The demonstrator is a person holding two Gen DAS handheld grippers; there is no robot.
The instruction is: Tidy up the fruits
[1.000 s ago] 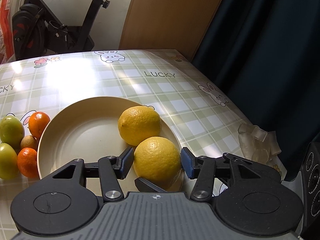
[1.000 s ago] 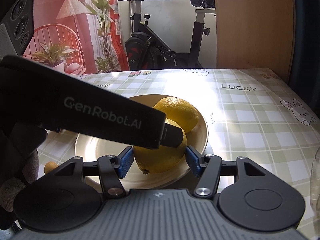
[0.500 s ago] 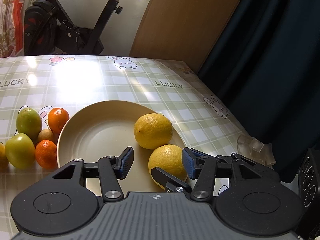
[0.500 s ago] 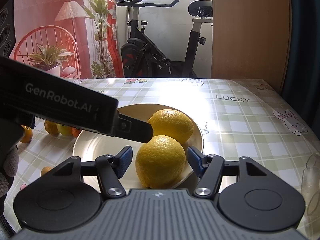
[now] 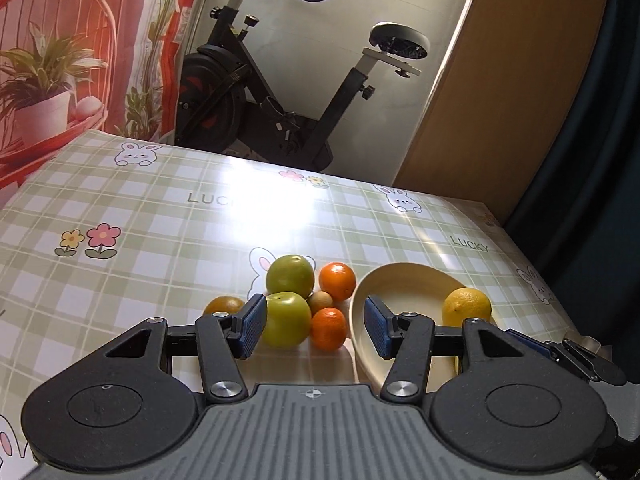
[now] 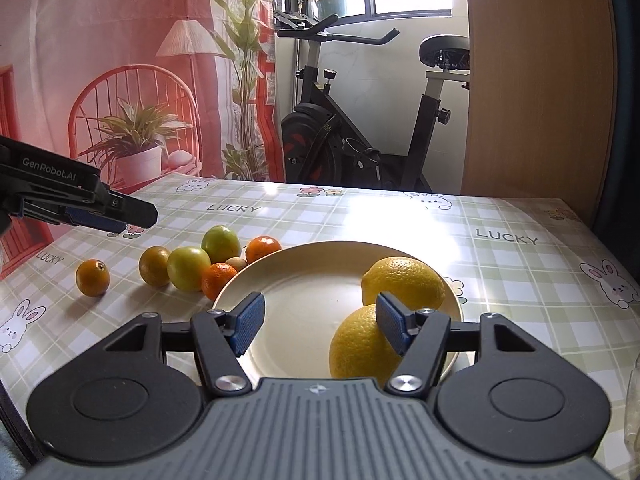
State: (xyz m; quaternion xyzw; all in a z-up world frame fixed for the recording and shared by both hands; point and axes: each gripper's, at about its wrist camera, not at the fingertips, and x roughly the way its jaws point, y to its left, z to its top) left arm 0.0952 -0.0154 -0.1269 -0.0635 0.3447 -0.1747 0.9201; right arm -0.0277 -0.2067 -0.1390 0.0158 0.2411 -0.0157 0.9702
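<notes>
Two lemons are sitting in the cream plate (image 6: 304, 264) near the right edge of the worktop (image 6: 520, 280): the near lemon (image 6: 360, 344) is lying at the plate's front rim and touching the far lemon (image 6: 404, 280) behind it. The right gripper (image 6: 320, 322) is hovering over the plate's near side with its jaws standing open and gripping nothing; its right pad is overlapping the near lemon in the picture, though contact cannot be told.

The left gripper (image 5: 314, 326) is hanging over the loose fruit just left of the plate, its jaws open and empty as well. That cluster is crowding against the plate's left rim: two green fruits (image 5: 290, 276), two small oranges (image 5: 338, 280), and a little tan fruit (image 5: 320, 301) wedged between them. A darker orange (image 6: 154, 266) is lying beside the cluster on its left, and another orange (image 6: 93, 278) is sitting apart, nearer the left edge.
</notes>
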